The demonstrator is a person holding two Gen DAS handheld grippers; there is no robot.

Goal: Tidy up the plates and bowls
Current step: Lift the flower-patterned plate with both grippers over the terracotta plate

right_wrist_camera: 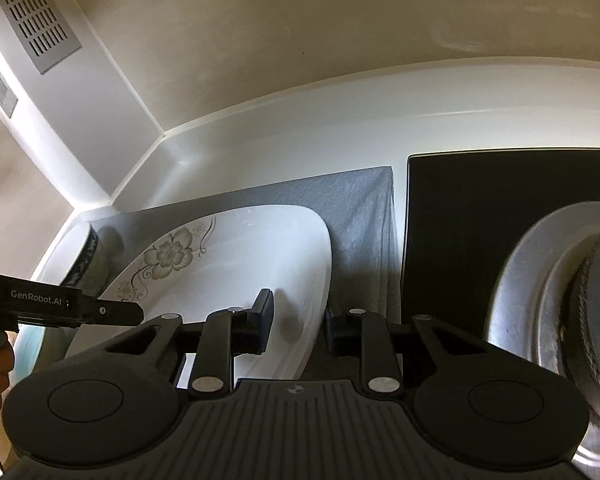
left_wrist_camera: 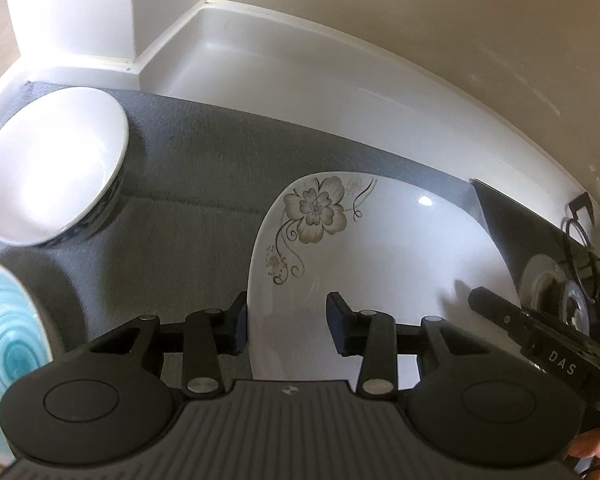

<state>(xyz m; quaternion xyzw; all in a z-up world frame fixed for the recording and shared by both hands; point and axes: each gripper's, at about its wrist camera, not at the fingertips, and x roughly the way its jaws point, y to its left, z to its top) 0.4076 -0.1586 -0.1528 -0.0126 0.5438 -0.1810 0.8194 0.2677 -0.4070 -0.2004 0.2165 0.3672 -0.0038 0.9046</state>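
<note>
**Both tongs straddling the flowered plate**

Left wrist view first. My left tongs [left_wrist_camera: 287, 322] are parted to a middling gap, and the left edge of the flowered plate [left_wrist_camera: 364, 248] runs right between the two pads: one pad sits outside the rim over the grey mat [left_wrist_camera: 204, 184], the other over the plate's white face. I can't tell whether either pad is actually touching the rim. The plate lies on the mat, its brown blossom pattern at the far-left corner. Far left on the mat sits a white bowl [left_wrist_camera: 54, 168] with a dark patterned outside, and at the near left edge a turquoise swirl dish [left_wrist_camera: 8, 320] pokes into frame. From the right, my right tongs [left_wrist_camera: 496, 308] reach in over the plate's right side. Behind the mat, the white desk [left_wrist_camera: 284, 76] meets a cream wall.

Now the right wrist view. My right tongs [right_wrist_camera: 299, 322] are open about as far, and here the plate's right edge [right_wrist_camera: 320, 272] passes between the pads, the left pad over the plate's face, the right pad over the mat [right_wrist_camera: 364, 216]. Contact again unclear. My left tongs [right_wrist_camera: 120, 313] come in from the left, low over the plate. To the right of the mat is a black stove top [right_wrist_camera: 460, 208] with a steel burner [right_wrist_camera: 560, 280] up close.
</note>
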